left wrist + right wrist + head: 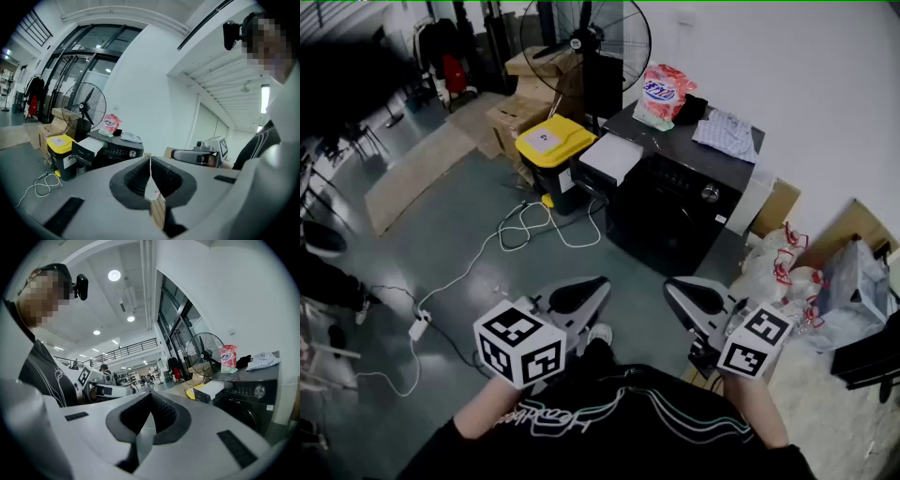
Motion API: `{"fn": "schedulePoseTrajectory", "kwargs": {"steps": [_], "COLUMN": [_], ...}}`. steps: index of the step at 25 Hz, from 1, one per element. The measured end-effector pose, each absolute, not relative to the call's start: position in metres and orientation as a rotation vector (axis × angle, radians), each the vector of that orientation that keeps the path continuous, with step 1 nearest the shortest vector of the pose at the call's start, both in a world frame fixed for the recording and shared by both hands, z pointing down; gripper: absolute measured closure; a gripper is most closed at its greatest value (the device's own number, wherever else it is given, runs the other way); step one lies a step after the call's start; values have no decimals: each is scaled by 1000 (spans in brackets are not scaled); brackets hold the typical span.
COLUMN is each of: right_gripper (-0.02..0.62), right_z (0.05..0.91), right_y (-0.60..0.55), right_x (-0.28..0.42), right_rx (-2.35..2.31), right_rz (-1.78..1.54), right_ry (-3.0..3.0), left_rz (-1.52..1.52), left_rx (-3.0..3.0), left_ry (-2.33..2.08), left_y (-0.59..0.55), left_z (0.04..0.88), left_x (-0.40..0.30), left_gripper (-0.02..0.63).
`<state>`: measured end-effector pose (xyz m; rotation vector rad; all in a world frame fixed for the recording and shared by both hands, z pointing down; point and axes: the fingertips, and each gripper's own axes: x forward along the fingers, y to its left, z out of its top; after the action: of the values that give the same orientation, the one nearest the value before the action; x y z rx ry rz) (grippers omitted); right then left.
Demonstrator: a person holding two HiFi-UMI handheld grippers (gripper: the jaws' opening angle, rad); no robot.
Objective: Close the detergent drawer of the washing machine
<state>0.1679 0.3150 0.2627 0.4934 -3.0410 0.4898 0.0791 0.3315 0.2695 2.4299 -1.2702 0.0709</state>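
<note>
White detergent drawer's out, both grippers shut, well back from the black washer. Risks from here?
1. The white cable loops on the floor in front of the black washing machine: a trip hazard on the walk in.
2. The pulled-out white detergent drawer sits close beside the yellow-lidded bin; a push with the shut left gripper may clip the bin.

Workshop hall: cardboard boxes, floor fan, mezzanine railing.
</note>
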Motion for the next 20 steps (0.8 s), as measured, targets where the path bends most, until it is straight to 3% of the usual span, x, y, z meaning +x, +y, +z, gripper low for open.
{"fn": "schedulePoseTrajectory", "kwargs": {"steps": [20], "right_gripper": [569], "right_z": [295], "right_y": [183], "right_x": [118], "right_rx": [614], "right_rz": [663], "right_ry": [-3009], "left_rz": [32], "left_rx": [2348], "left_ry": [-1234], "left_y": [202], "left_z": [307], "left_x": [13], "left_gripper": [577]}}
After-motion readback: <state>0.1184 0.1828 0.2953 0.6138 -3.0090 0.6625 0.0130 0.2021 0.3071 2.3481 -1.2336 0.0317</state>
